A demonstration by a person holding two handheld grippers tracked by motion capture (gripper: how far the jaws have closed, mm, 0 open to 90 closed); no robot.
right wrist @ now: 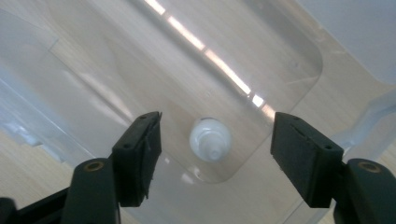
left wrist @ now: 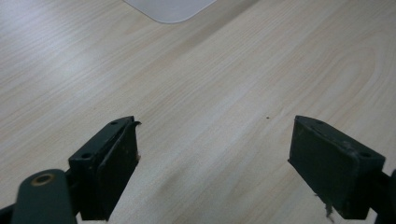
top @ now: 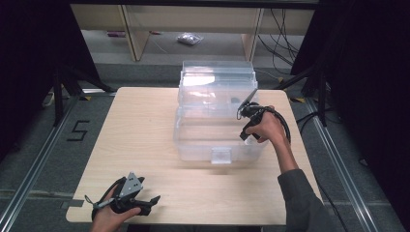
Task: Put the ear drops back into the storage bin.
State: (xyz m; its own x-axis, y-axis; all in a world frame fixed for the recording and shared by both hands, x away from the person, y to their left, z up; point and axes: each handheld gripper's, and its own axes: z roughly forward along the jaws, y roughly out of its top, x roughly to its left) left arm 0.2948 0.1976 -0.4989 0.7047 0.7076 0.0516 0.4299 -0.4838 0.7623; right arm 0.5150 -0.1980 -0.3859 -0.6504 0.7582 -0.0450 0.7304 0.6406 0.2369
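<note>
The right hand-held gripper (right wrist: 215, 140) hangs over the open clear plastic bin (top: 193, 145), its jaws spread wide on either side of a small white bottle (right wrist: 210, 139) that lies on the bin's floor, seen end-on with its nozzle pointing up toward the camera. The likely trouble is the bottle itself: it looks small, round and smooth, so if the jaws close off-centre it may squirt out sideways or roll across the slick bin floor. A descent that drifts toward 3 o'clock could also knock a jaw against the bin's right wall (right wrist: 373, 112), which stands near that jaw, and a hard bump might shove the light bin along the counter (top: 145, 125). The raised lid (top: 217, 72), standing at 12 o'clock behind the opening, limits any approach from the far side, and the glare on the clear plastic makes depth hard to judge. The left hand-held gripper (left wrist: 215, 154) rests low at about 7 o'clock on the counter, well apart from the bin, its jaws also wide and holding nothing; only a rounded corner of the bin (left wrist: 170, 9) shows ahead of it, so it offers no steadying.
</note>
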